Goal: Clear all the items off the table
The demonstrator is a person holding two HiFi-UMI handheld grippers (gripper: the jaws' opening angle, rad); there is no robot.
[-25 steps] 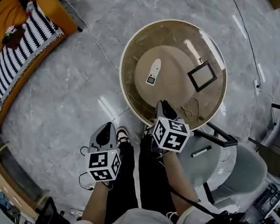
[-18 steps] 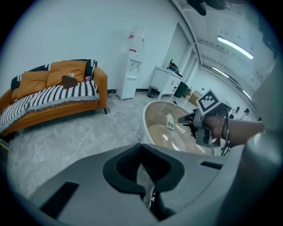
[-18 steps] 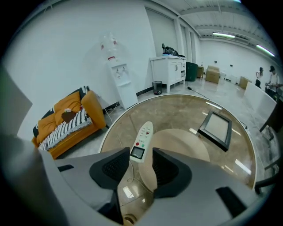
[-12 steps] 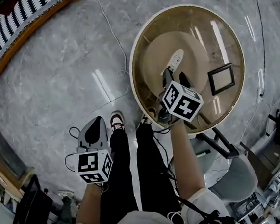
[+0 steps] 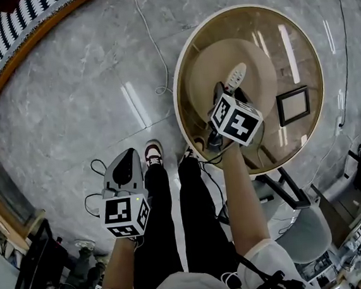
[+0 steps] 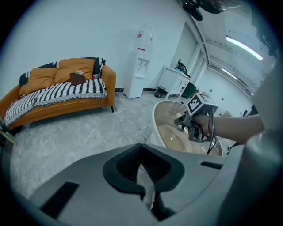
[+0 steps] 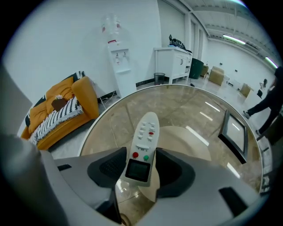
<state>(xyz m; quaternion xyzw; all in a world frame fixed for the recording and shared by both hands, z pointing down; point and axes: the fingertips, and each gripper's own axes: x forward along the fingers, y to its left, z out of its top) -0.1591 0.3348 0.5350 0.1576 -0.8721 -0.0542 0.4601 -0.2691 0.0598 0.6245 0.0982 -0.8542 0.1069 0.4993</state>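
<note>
Right claw [image 7: 142, 171]: wide, just opened, straddling remote [image 7: 143, 137]
Remote: middle of counter [image 5: 177, 103], well clear of rim
Left claw [image 6: 145, 176]: narrow, empty, over open floor [image 5: 88, 105]

Round table [image 5: 292, 39] bears remote [image 5: 235, 77], frame [image 5: 293, 105]

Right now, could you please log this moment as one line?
right claw: open, just opened, around remote on table | left claw: shut, empty | picture frame: on table
</note>
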